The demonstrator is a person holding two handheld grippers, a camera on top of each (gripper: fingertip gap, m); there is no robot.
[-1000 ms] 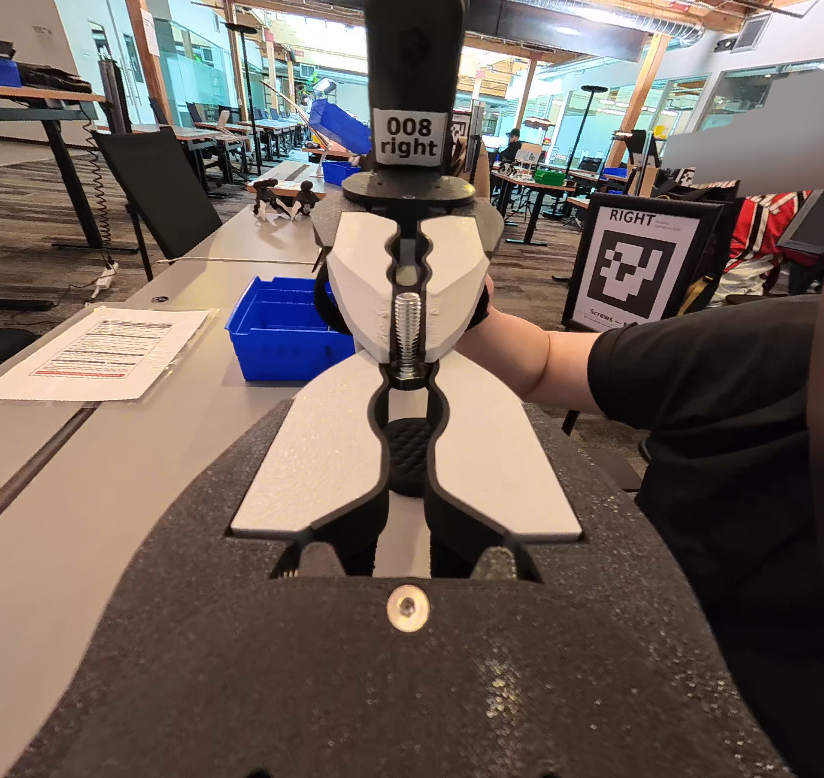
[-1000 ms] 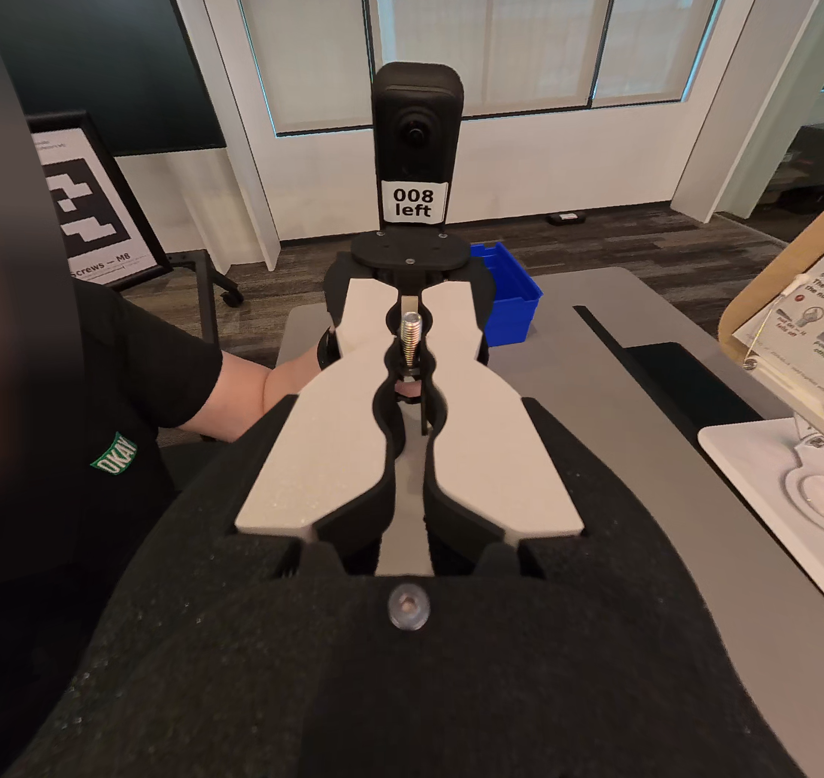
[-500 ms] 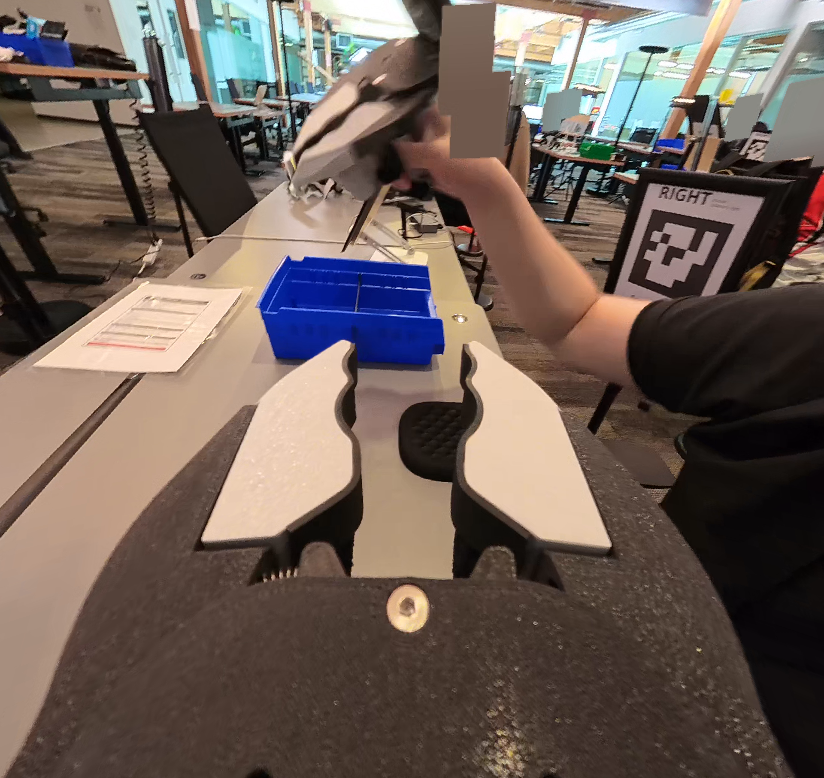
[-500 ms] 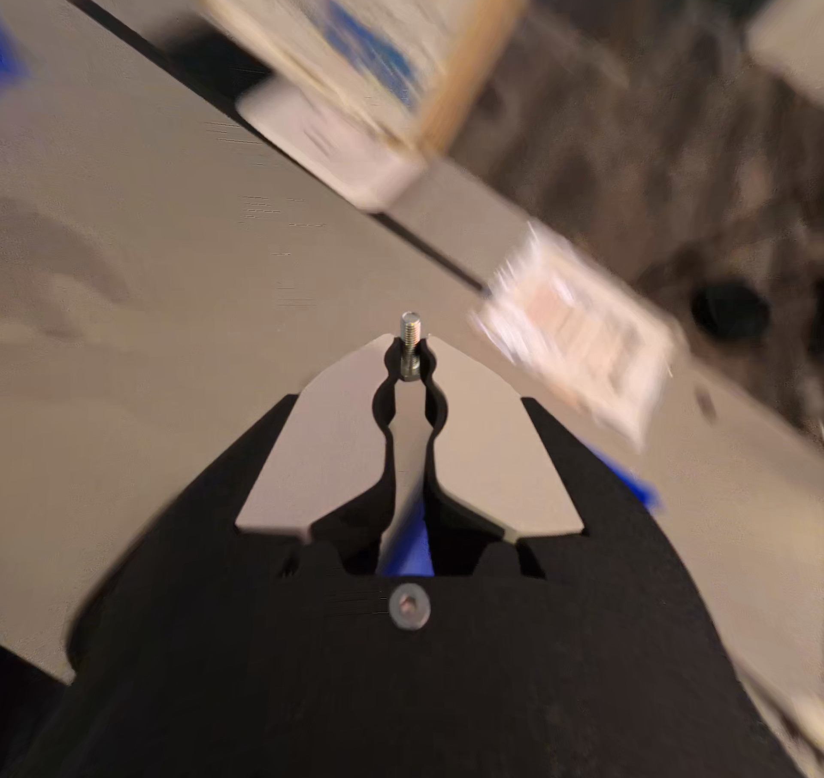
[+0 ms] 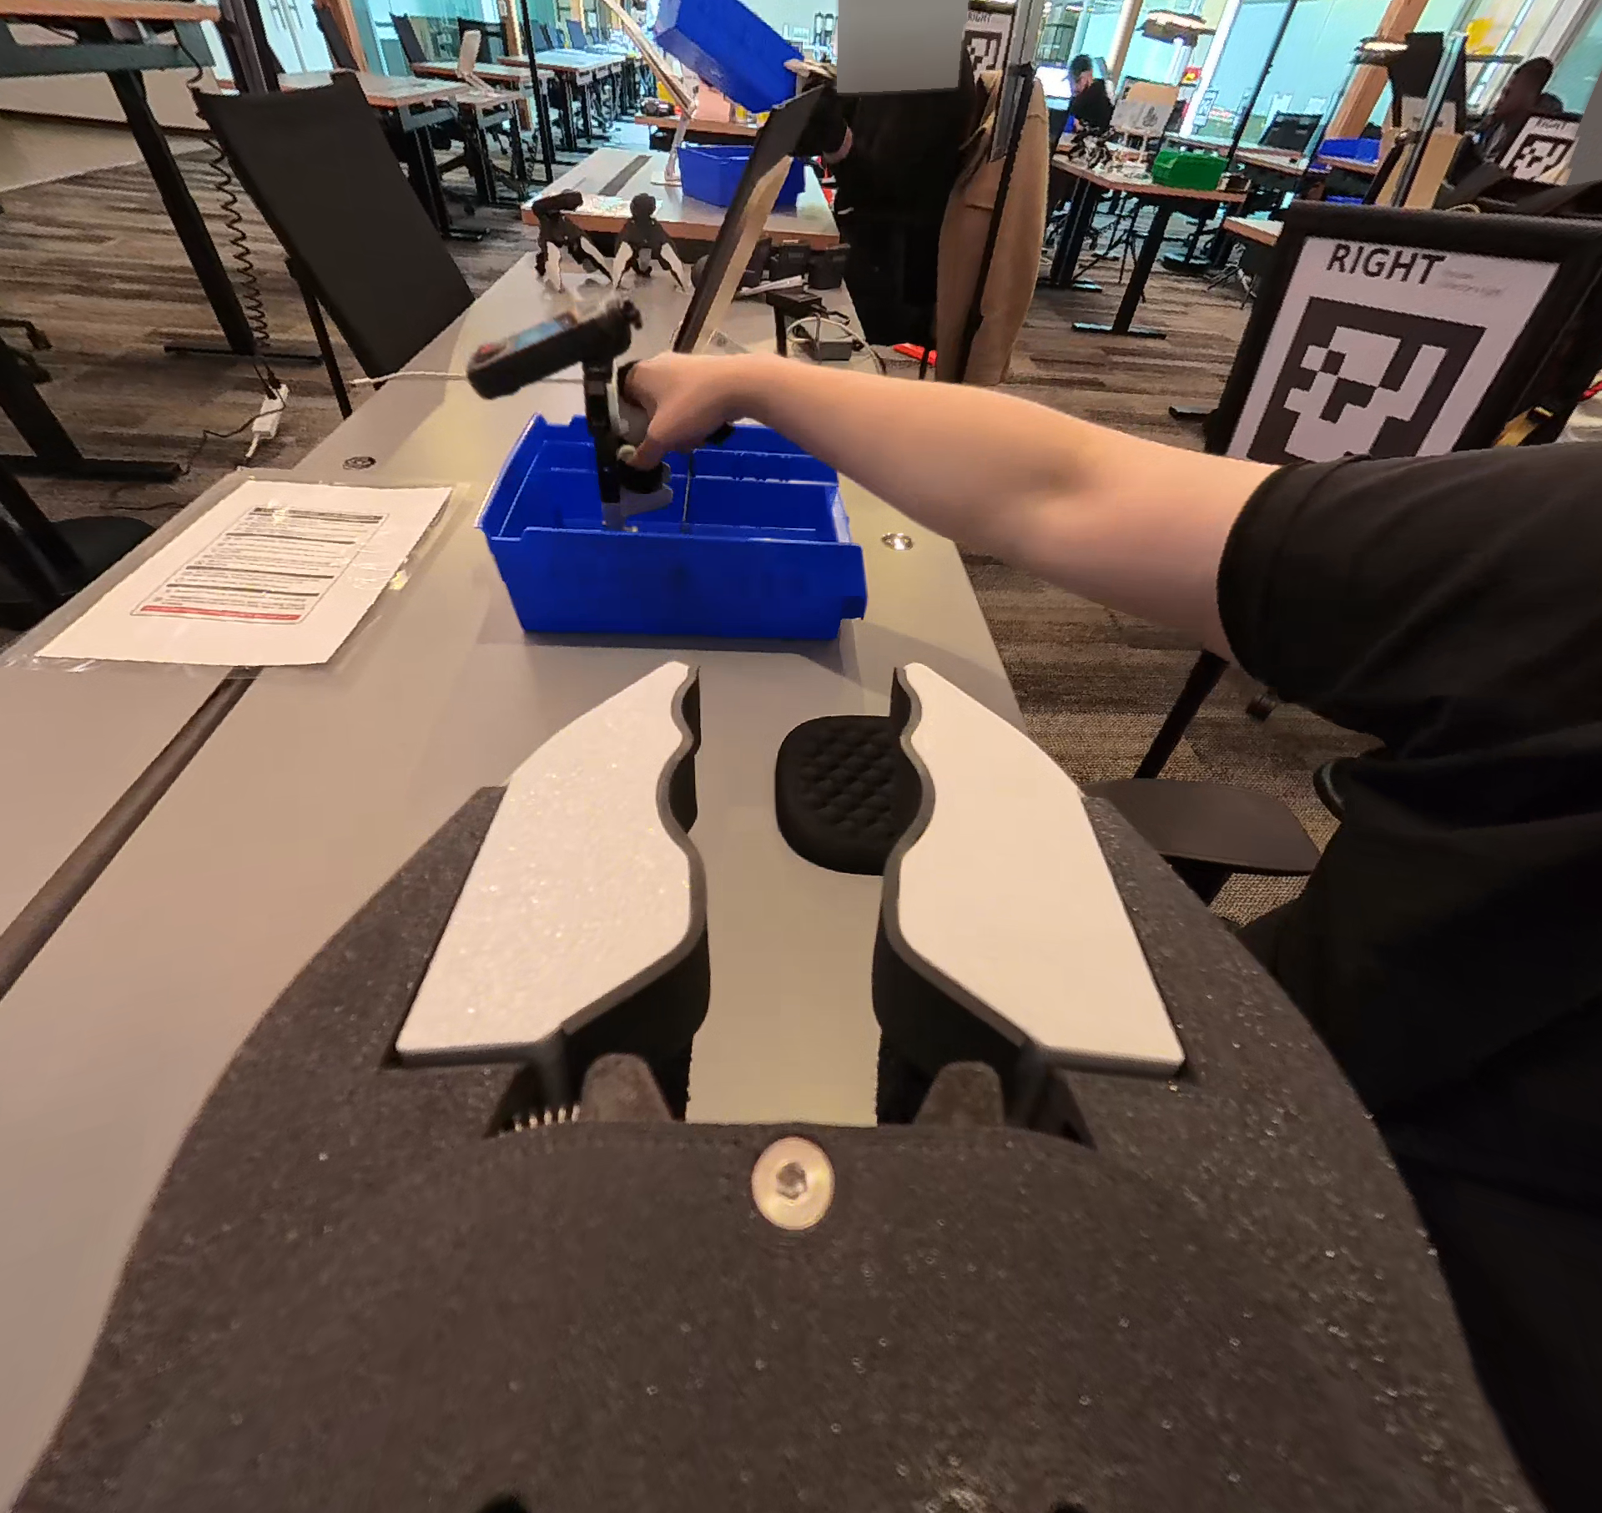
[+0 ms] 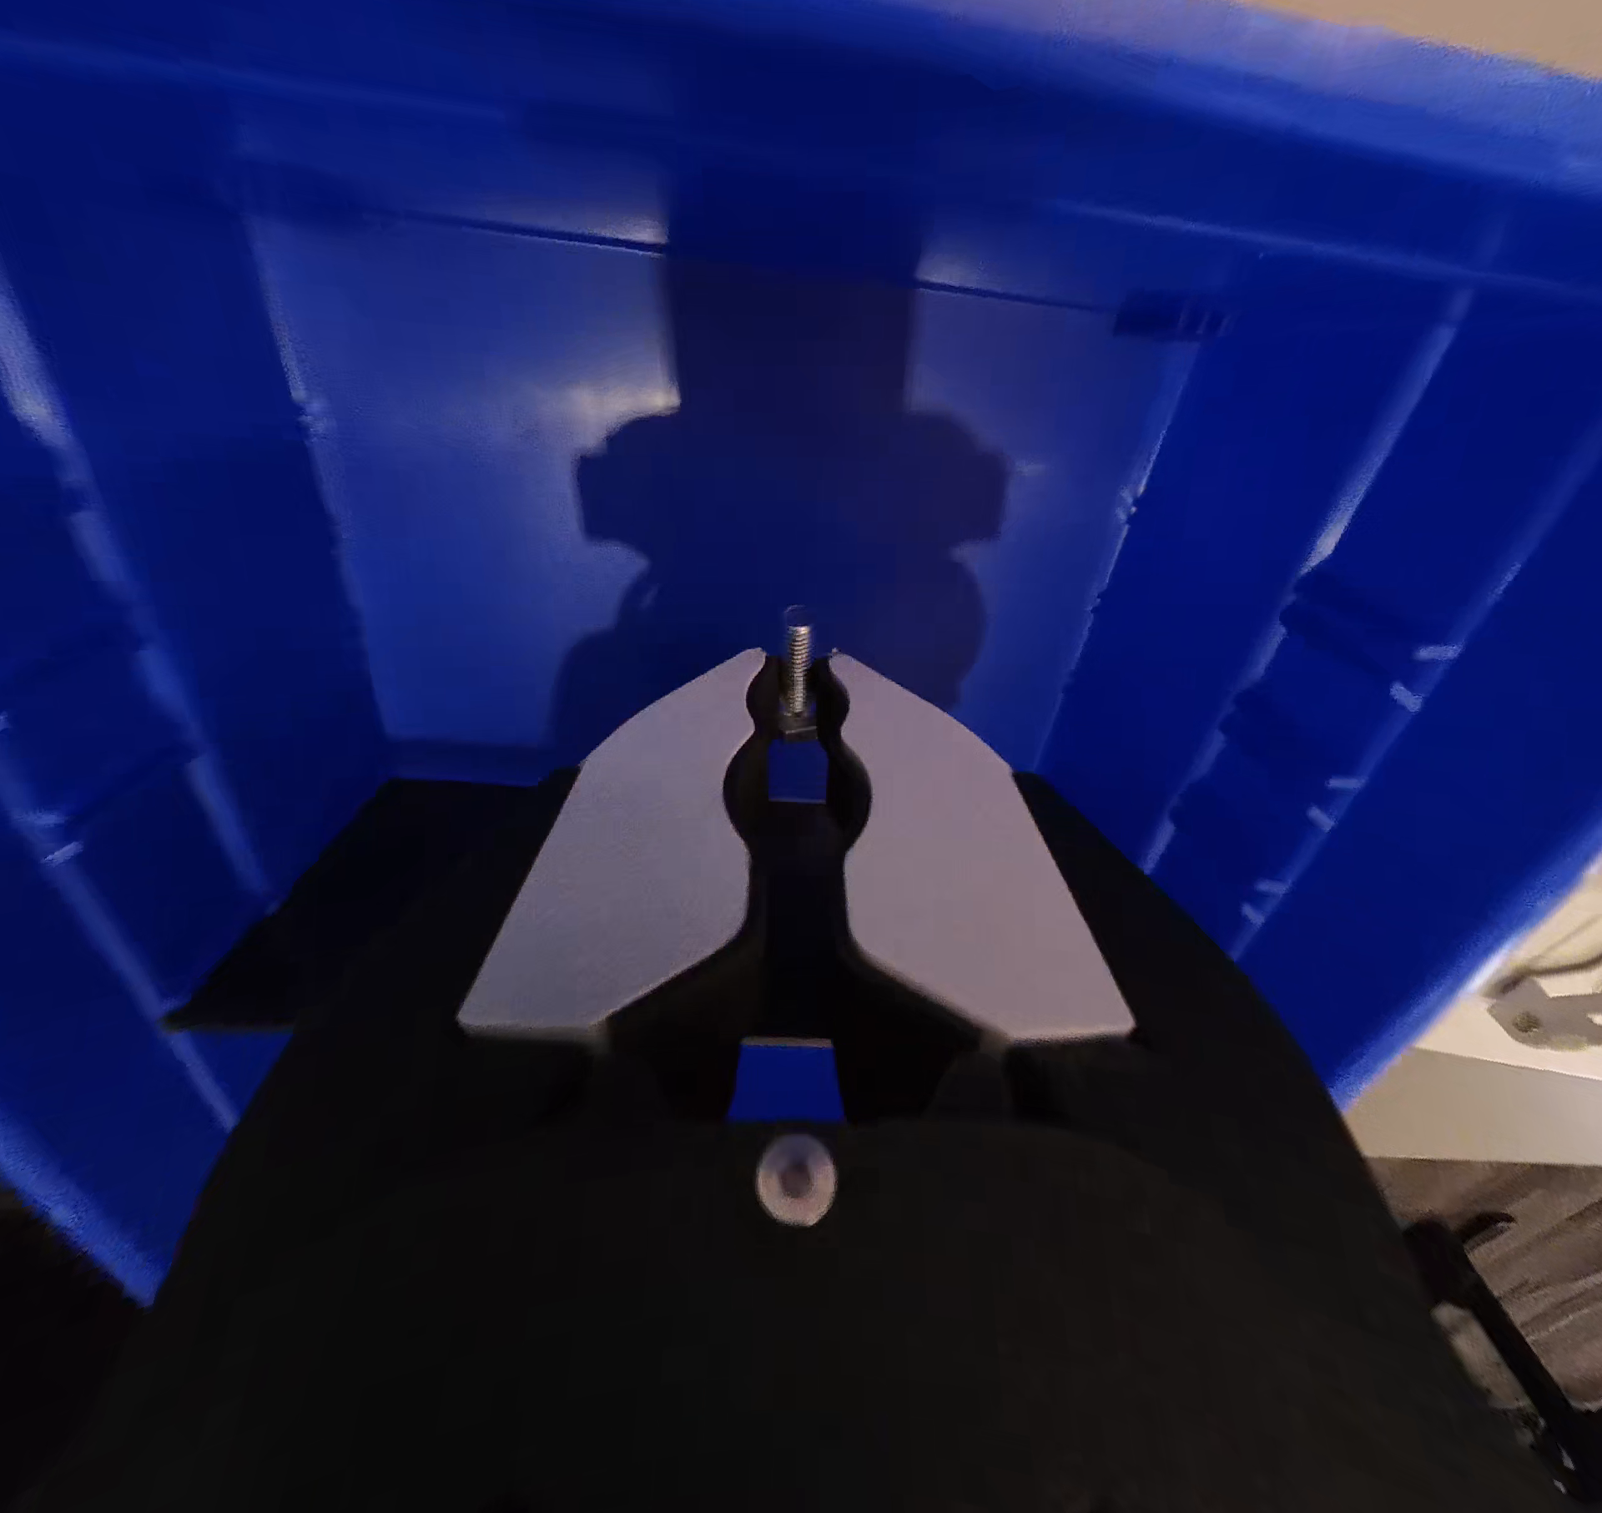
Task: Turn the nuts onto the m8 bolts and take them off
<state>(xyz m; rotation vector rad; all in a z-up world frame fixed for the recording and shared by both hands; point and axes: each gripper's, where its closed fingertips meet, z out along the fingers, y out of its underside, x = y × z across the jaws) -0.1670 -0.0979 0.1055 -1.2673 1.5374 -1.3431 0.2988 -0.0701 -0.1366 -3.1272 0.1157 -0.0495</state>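
blue bin (image 6: 433, 431): plastic walls fill my right wrist view; my right gripper (image 6: 796, 674) points nose-down into one of its compartments, floor straight ahead of the tips.
bolt (image 6: 795, 663): pinched between my right fingertips (image 6: 676, 778), threaded end sticking out past them toward the bin floor, head tucked just behind the tips. No nut visible on the exposed thread.
right jaws: nearly closed, clamped on the bolt shank.
left gripper (image 5: 793, 691): jaws spread wide, nothing between them, hanging over the grey table (image 5: 260, 821) with the bin ahead of the tips.
nut: can't find it in either view.
from left wrist view: right gripper (image 5: 617, 509) stands upright inside the blue bin (image 5: 676, 578), forward of my left jaws and slightly left, the person's hand (image 5: 672, 409) on it.
change vs 1 s ago: both grippers met tip to tip on the same bolt, my left jaws closed at its end. At 0.5 s the left had let go and the right was swinging away with the bolt. Now the right is down in the bin.
meaning: I read this as the take-off half done and the bolt going back to the bin.
next: open right jaws low over the floor so the bolt doesn't bounce out.
paper sheet (image 5: 251, 570): left of the bin, untouched.
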